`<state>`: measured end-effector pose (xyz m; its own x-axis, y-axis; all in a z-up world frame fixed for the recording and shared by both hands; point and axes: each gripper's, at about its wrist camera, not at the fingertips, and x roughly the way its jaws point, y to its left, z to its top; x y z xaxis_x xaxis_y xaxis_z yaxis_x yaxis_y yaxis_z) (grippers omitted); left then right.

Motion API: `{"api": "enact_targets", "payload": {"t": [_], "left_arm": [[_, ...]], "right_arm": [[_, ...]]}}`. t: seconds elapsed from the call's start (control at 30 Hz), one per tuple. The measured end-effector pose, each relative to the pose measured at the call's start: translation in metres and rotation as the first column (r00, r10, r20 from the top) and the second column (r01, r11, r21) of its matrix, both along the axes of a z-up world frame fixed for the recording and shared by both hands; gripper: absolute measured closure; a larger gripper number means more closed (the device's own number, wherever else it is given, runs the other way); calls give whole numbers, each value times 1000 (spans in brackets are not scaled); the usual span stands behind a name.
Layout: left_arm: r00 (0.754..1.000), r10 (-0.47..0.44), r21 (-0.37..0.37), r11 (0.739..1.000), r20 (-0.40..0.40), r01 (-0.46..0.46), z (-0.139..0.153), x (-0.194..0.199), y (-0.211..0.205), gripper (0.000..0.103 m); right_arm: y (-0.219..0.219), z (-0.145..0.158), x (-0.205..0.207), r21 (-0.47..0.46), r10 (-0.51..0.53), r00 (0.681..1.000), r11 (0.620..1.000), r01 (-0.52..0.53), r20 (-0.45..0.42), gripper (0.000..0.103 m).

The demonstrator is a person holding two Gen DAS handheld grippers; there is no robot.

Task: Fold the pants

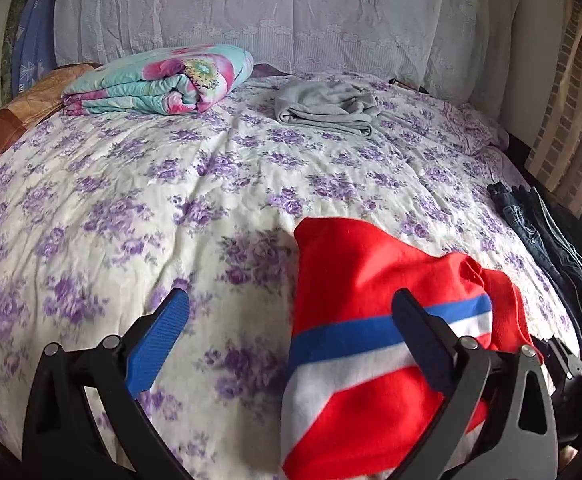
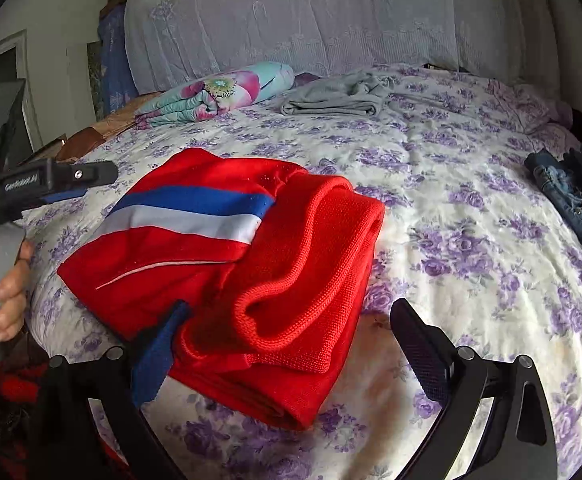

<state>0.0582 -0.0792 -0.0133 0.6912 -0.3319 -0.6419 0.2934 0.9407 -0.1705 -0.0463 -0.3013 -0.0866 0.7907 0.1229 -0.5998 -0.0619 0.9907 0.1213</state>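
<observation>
The red pants (image 2: 227, 264) with a blue and white stripe lie folded in a bundle on the flowered bedspread (image 2: 471, 240), ribbed cuff on top. They also show in the left wrist view (image 1: 355, 320) at lower right. My left gripper (image 1: 291, 316) is open and empty; its right finger (image 1: 423, 344) is over the stripe, its left finger over the bedspread. It also shows from the side in the right wrist view (image 2: 87, 176). My right gripper (image 2: 291, 324) is open, its fingers either side of the bundle's near edge, holding nothing.
A folded flowered quilt (image 1: 159, 84) and a folded grey garment (image 1: 327, 104) lie near the headboard. Dark jeans (image 1: 543, 232) lie along the right edge of the bed. A brown cushion (image 1: 19, 116) sits at the far left.
</observation>
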Motion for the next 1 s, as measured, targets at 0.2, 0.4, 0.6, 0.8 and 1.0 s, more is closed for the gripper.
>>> {"api": "enact_targets", "payload": {"t": [0.2, 0.4, 0.6, 0.8, 1.0], "left_arm": [[991, 21, 159, 987, -136, 1, -31, 77, -27, 4], [977, -13, 78, 996, -212, 31, -49, 89, -14, 4], [991, -61, -58, 997, -116, 54, -4, 48, 9, 5], [987, -103, 91, 989, -127, 115, -32, 15, -12, 4], [979, -58, -53, 997, -197, 49, -50, 16, 14, 4]], "right_arm": [[-5, -5, 3, 58, 25, 1000, 998, -25, -10, 3], [-7, -5, 6, 80, 37, 999, 996, -35, -17, 3], [-9, -6, 6, 91, 43, 999, 995, -41, -17, 3], [-9, -6, 5, 91, 42, 999, 995, -41, -8, 3], [-9, -6, 5, 91, 42, 999, 995, -41, -13, 3]]}}
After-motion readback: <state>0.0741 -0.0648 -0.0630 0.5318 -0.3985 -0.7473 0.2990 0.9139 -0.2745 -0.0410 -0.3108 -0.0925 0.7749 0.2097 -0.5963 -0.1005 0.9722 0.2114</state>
